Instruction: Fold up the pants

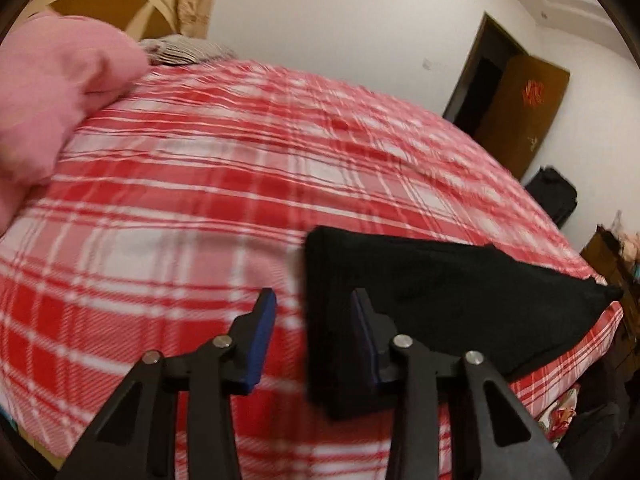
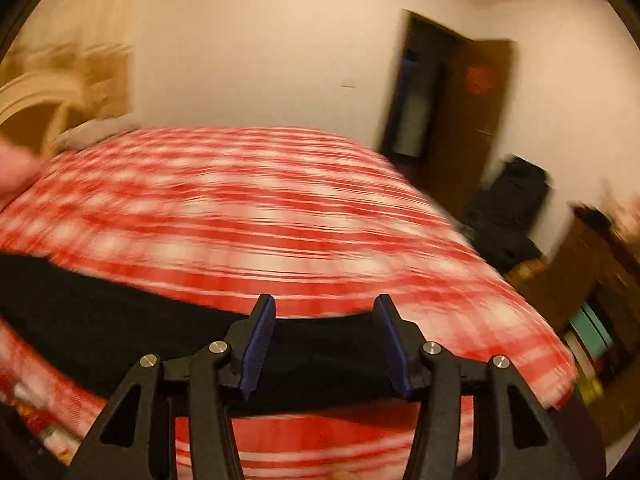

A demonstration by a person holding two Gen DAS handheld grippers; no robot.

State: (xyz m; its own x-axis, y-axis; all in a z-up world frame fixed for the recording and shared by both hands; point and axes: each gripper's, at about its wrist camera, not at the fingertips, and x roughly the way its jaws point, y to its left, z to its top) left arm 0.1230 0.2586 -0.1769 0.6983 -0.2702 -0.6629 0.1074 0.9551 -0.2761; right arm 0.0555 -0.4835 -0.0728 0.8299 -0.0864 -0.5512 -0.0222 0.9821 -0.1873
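The black pants (image 1: pixel 436 300) lie folded in a flat stack on the red and white plaid bed (image 1: pixel 208 184), near its front right edge. My left gripper (image 1: pixel 316 300) is open and empty, over the left edge of the stack. In the right wrist view the pants (image 2: pixel 120 320) run as a dark band from the left to under my right gripper (image 2: pixel 326 308). That gripper is open and empty above the band's right end. The right wrist view is blurred by motion.
A pink cloth (image 1: pixel 52 92) lies on the bed's far left. A headboard (image 1: pixel 108 4) stands behind it. An open brown door (image 1: pixel 520 112), a black bag (image 1: pixel 556 196) and wooden furniture (image 2: pixel 592 280) stand to the right of the bed.
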